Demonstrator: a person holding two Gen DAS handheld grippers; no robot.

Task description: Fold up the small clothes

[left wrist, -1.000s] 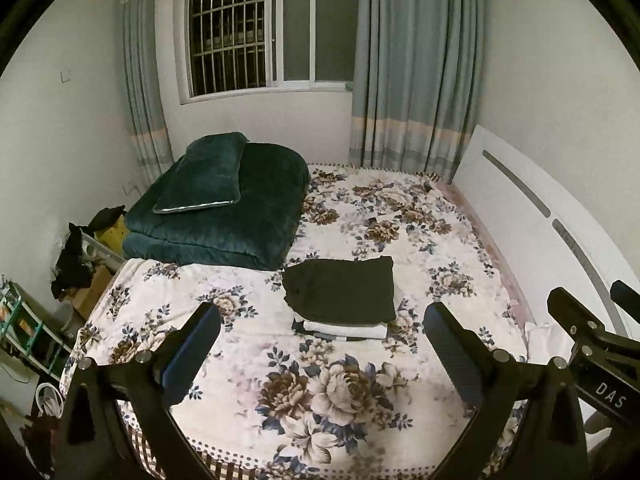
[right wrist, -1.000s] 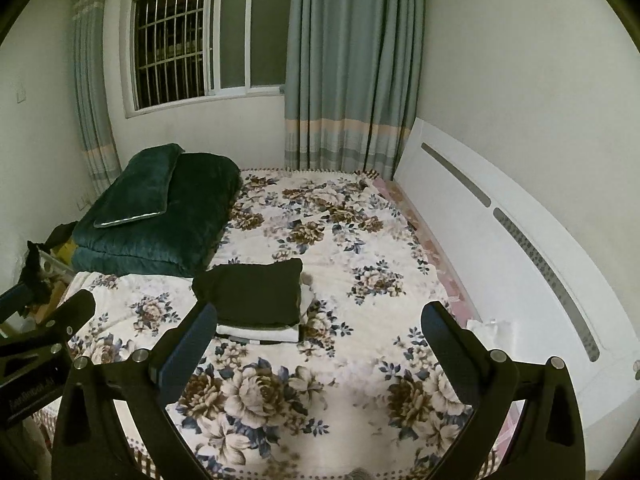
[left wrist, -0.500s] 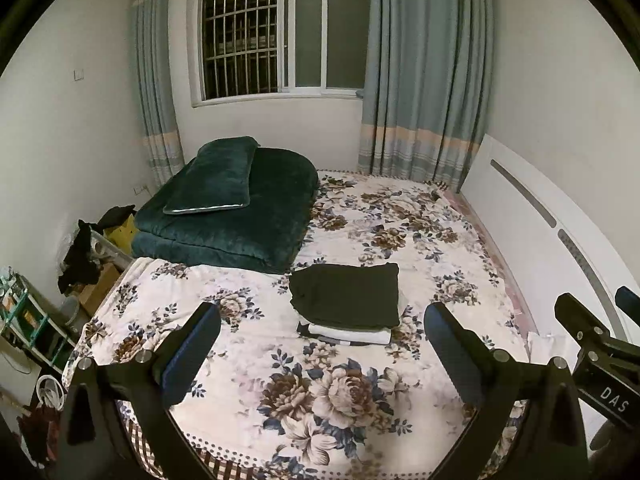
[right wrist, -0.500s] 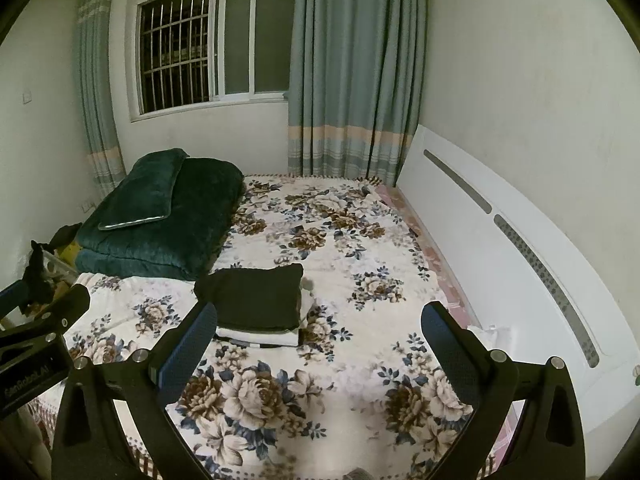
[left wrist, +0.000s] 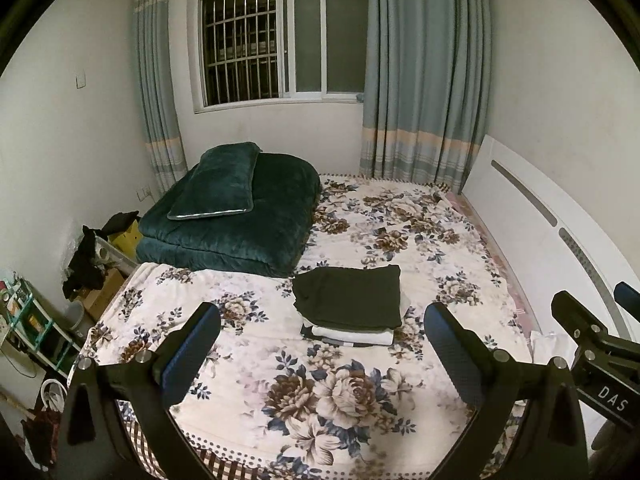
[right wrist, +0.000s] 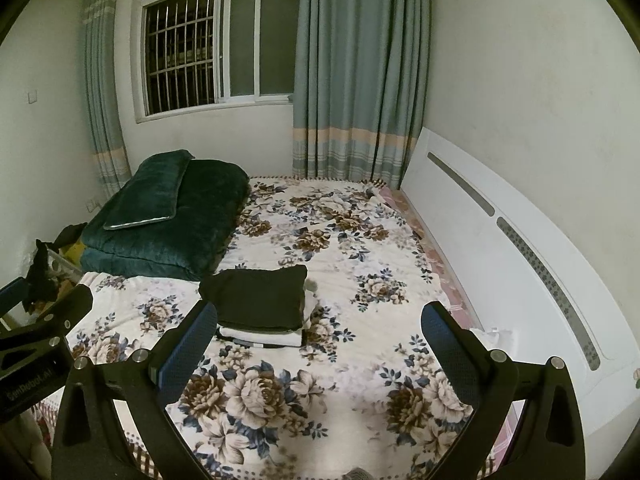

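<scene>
While both grippers hang wide open and empty, a small folded-clothes stack [left wrist: 349, 307] rests on the floral bedspread [left wrist: 320, 384].
Left gripper [left wrist: 320, 344] and right gripper [right wrist: 318, 344] hover apart from the stack, the dark green folded quilt [left wrist: 236, 224] behind it.

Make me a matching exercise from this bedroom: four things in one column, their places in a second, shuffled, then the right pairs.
Things
1. folded dark garment
2. green pillow
3. white headboard
4. curtain

Places
A. along the bed's right side
B. hanging right of the window
C. top of the small stack of folded clothes on the floral bedspread
D. lying on the folded green quilt

Pairs: 1-C, 2-D, 3-A, 4-B
</scene>
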